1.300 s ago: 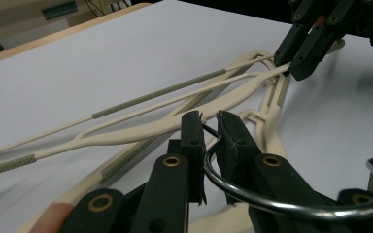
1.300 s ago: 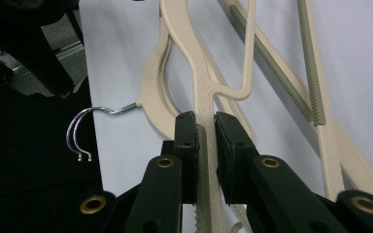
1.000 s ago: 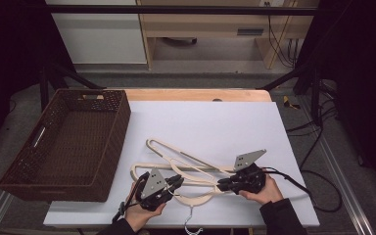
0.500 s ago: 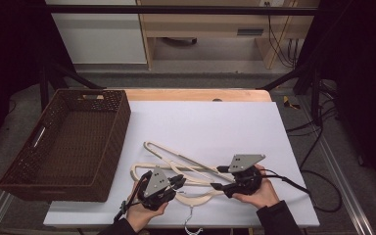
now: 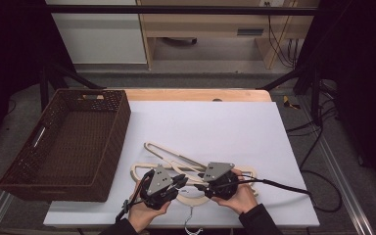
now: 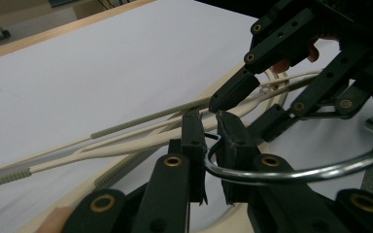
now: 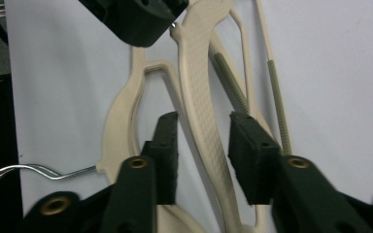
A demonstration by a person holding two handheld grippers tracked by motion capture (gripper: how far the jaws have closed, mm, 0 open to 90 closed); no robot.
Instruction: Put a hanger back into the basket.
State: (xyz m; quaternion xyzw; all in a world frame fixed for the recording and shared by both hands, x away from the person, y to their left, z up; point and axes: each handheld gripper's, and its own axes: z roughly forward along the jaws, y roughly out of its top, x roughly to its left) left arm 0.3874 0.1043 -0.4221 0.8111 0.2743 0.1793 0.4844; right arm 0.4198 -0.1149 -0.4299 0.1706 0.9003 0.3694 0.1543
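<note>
Wicker basket sat at the table's left edge, its near wall hiding part of its floor. Your left gripper was clenched on the metal hook of a cream hanger; the grip point was tiny in the high view, clearer in the left gripper view, where the hook ran out of frame at right. Hangers overlapped near the front edge, hard to separate. Your right gripper had just been closing, jaws straddling a cream hanger arm, pads not touching it. Your hands covered the pile's near part.
</note>
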